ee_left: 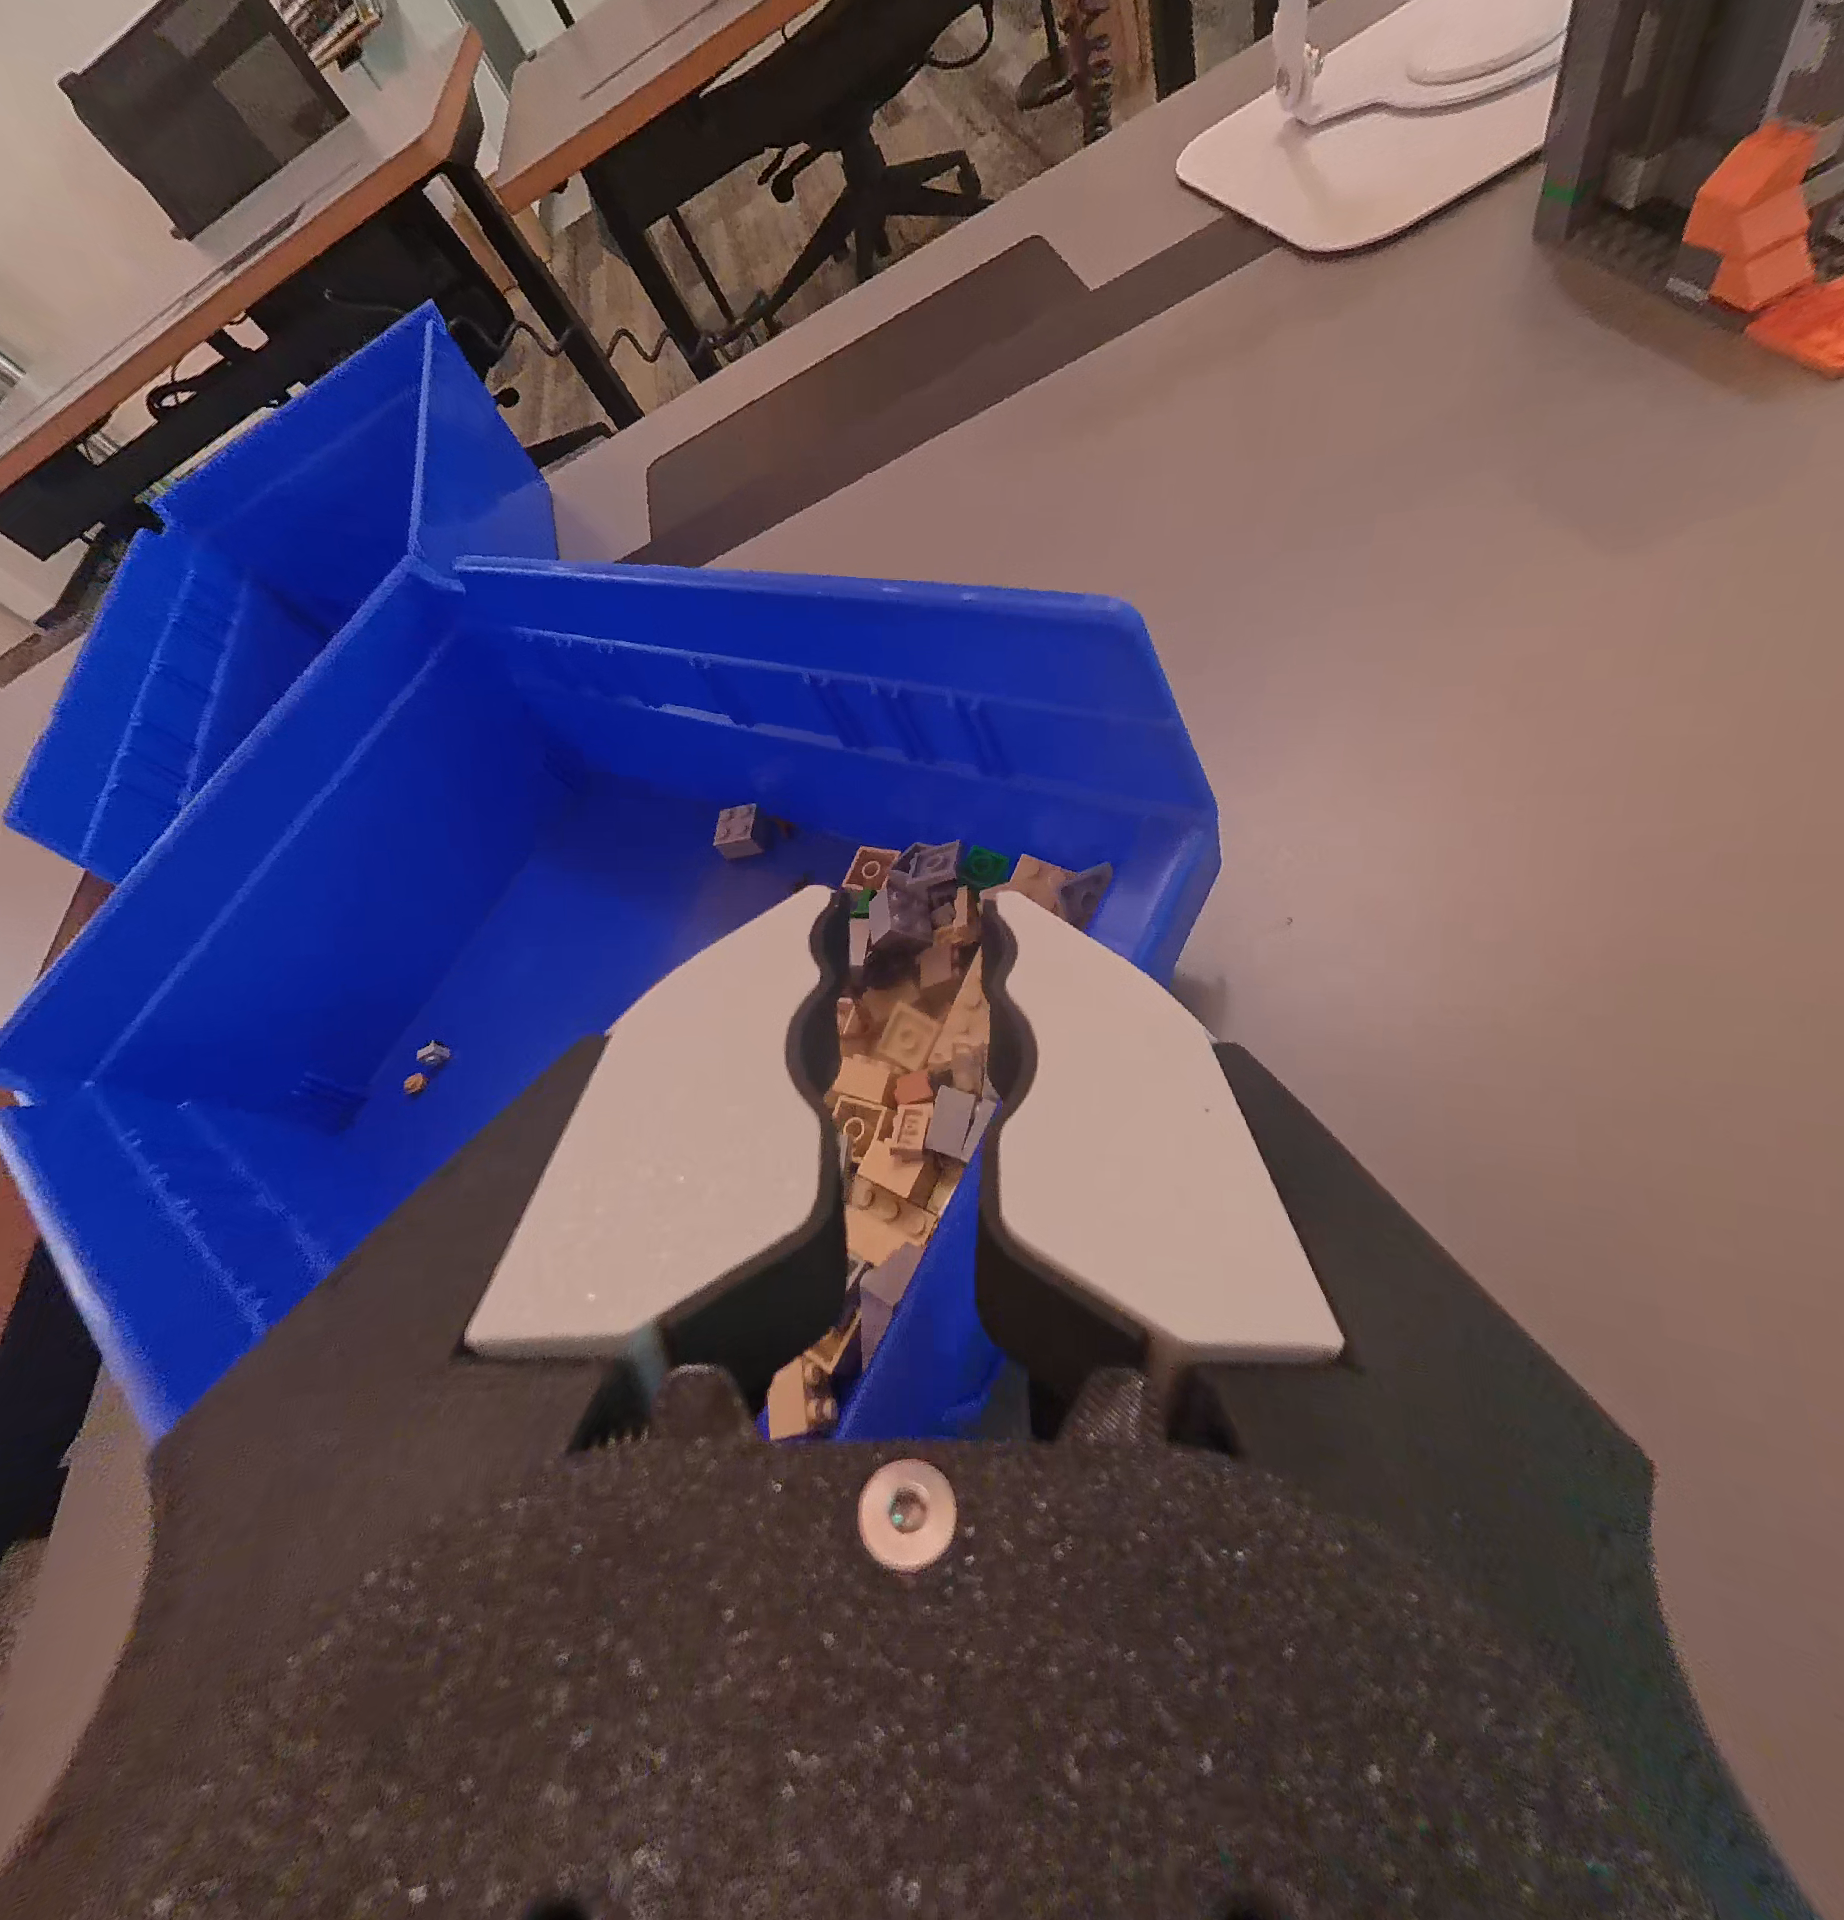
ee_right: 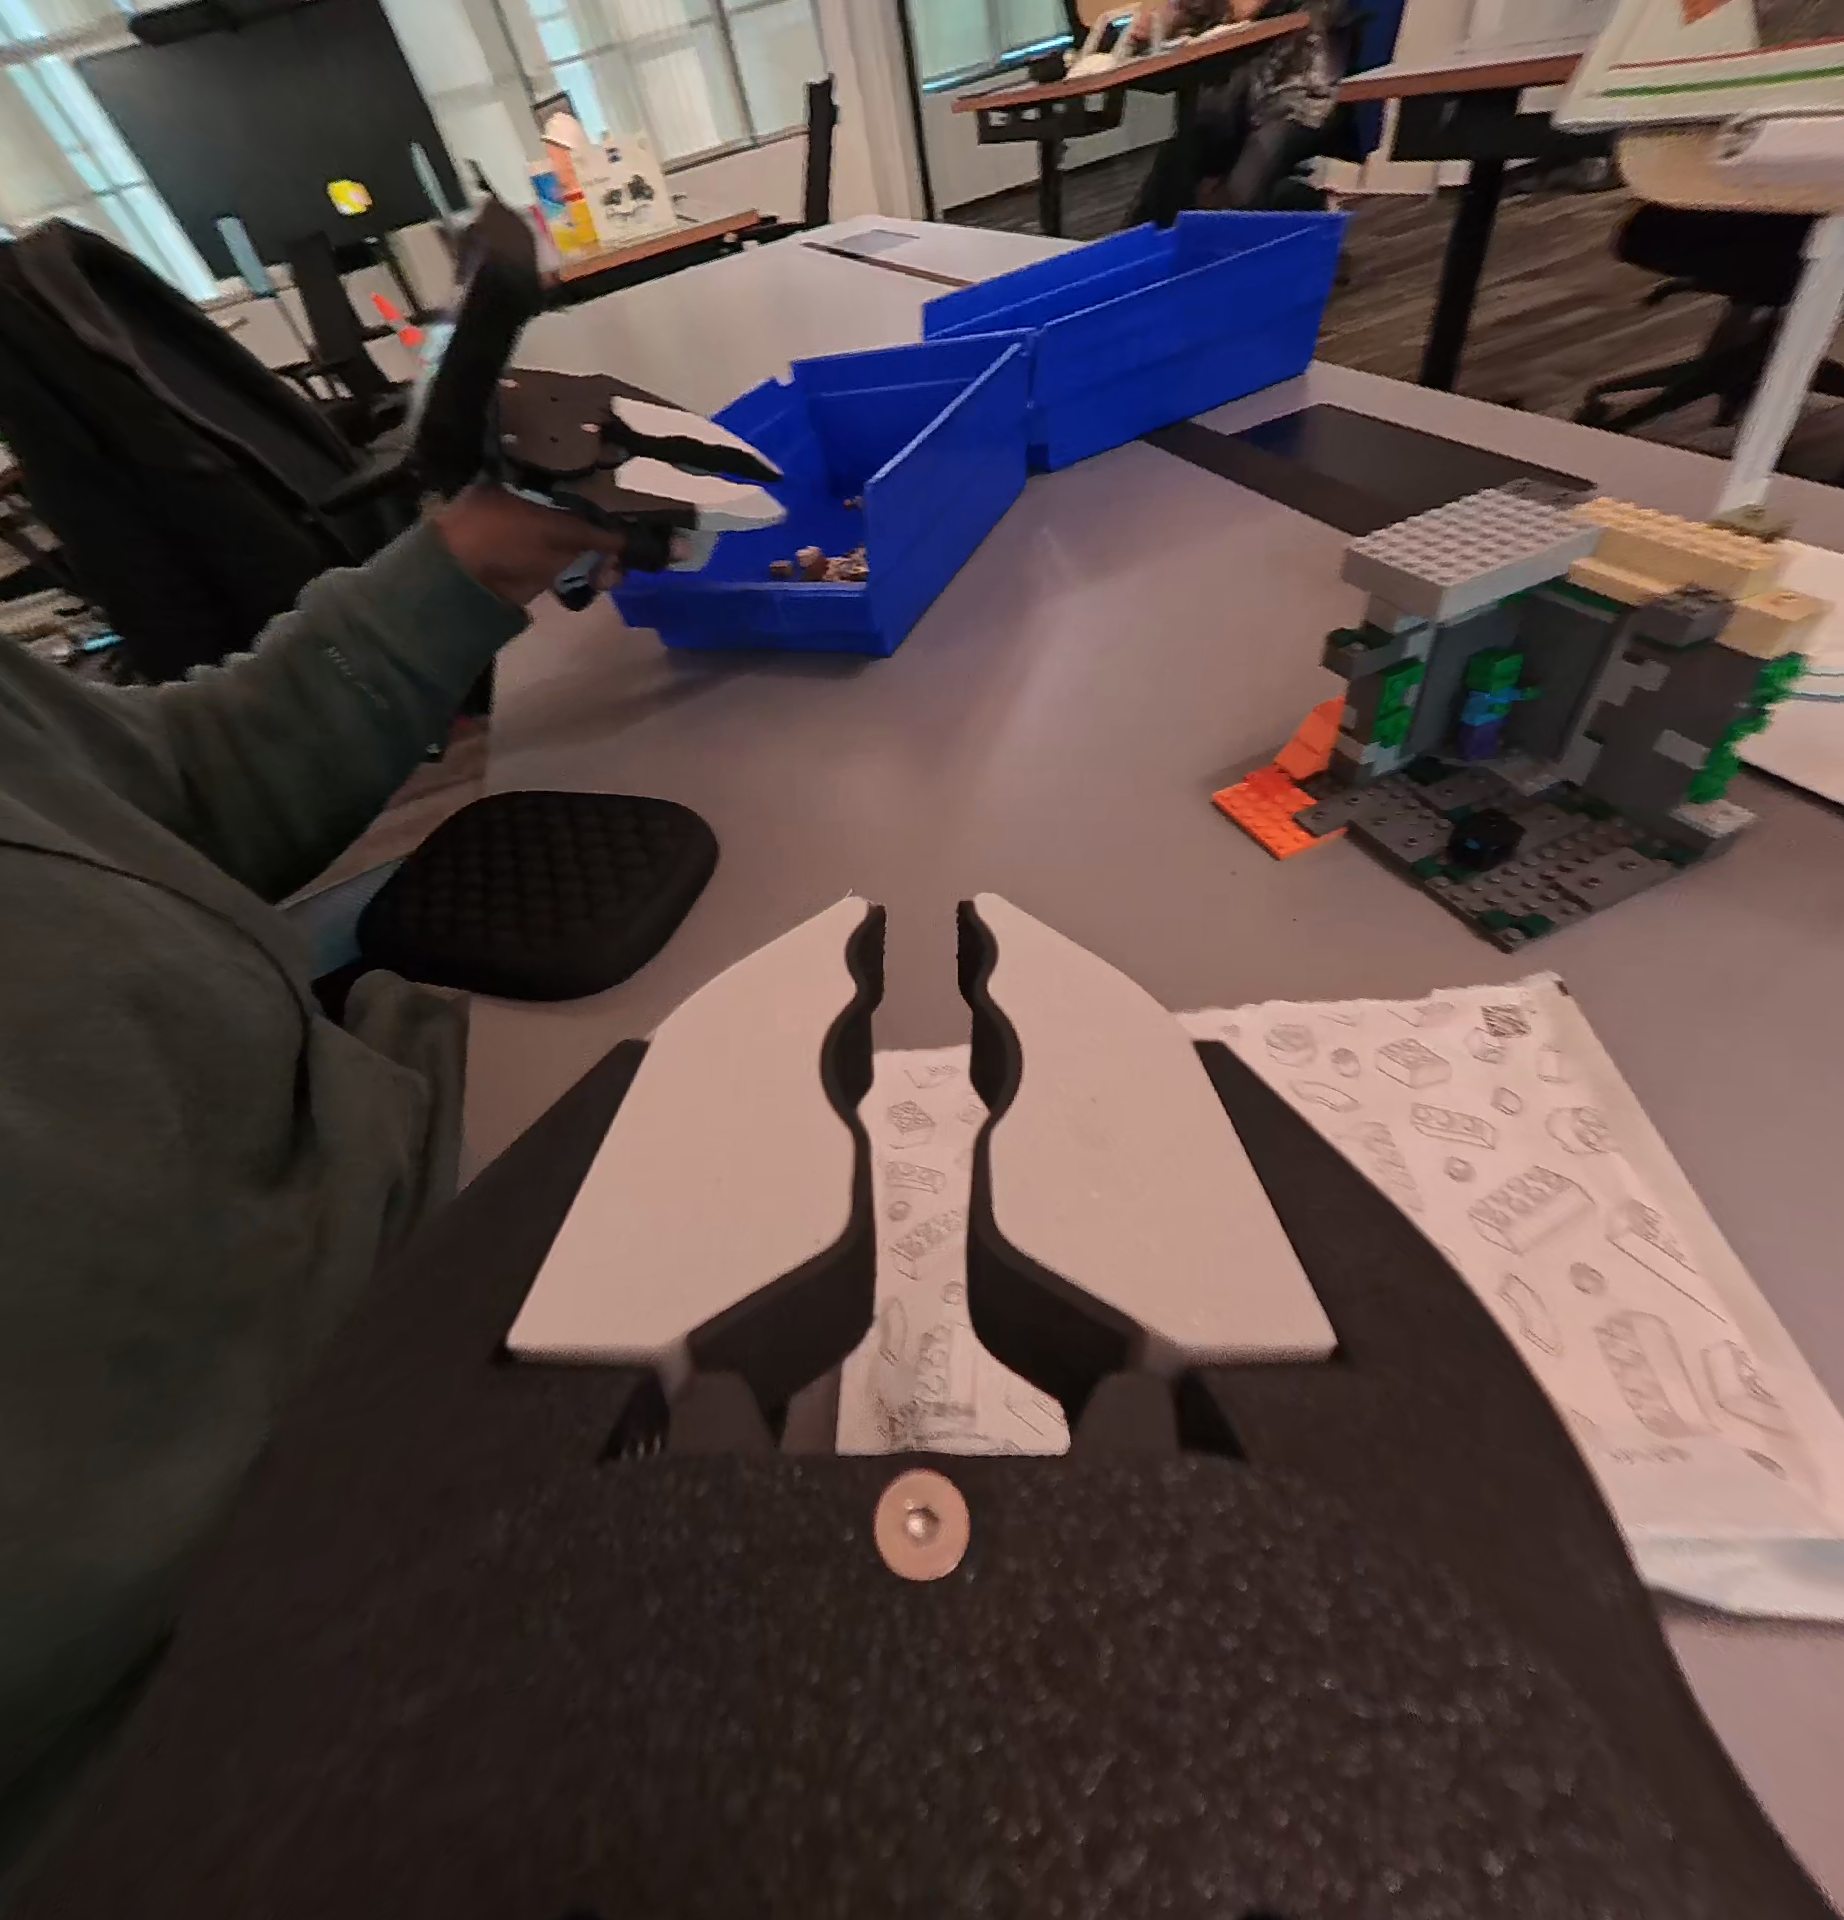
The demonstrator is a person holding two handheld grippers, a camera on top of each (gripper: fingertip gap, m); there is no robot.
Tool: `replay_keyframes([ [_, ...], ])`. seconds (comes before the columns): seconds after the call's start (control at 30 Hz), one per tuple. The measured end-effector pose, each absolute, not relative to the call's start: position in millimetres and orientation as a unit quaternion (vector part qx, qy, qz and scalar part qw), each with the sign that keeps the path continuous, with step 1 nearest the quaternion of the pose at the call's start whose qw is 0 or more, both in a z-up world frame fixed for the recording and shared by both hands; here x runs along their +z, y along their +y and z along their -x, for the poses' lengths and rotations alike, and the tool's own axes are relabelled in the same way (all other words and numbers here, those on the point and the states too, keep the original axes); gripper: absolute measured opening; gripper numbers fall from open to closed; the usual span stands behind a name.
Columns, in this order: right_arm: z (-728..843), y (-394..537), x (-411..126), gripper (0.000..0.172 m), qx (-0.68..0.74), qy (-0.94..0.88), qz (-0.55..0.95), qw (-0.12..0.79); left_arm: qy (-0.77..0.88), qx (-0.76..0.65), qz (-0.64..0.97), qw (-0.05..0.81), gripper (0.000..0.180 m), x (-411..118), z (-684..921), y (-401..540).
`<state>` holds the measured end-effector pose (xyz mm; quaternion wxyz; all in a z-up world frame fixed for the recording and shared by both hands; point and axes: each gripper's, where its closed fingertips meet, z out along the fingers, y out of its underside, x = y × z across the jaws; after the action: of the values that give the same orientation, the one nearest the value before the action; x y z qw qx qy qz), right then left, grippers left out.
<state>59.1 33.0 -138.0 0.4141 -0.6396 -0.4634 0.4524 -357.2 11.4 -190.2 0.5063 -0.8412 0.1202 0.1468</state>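
Right gripper: fingers apart, nothing between them; held low above the near edge of the table, over a white printed paper bag lying flat there.

Black mesh pad: at the near left edge, beside the person's sleeve.

Brick-built model: grey walls, orange slope, standing toward the right edge, apart from the loose stock.

Left gripper: fingers apart, gripping nothing; poised over the near end of the blue bin, just above the loose bricks, mostly tan and grey, piled against its low front wall. Whether the tips touch them cannot be told.

Second blue bin: behind the first, toward the far edge.
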Motion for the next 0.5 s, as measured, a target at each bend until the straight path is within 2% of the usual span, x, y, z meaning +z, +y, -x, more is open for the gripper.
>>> replay_keyframes([
  [0.1,-72,48,-142,0.013,0.422,-0.446,0.665,0.426,0.116,0.148,0.838,0.513,0.02,-182,358,1],
  [0.23,-91,63,-155,0.014,0.373,-0.431,0.702,0.428,0.101,0.173,0.828,0.524,0.0,-166,371,-15],
  [0.5,-93,58,-176,0.014,0.34,-0.444,0.716,0.418,0.014,0.235,0.846,0.479,0.0,-134,460,-48],
])
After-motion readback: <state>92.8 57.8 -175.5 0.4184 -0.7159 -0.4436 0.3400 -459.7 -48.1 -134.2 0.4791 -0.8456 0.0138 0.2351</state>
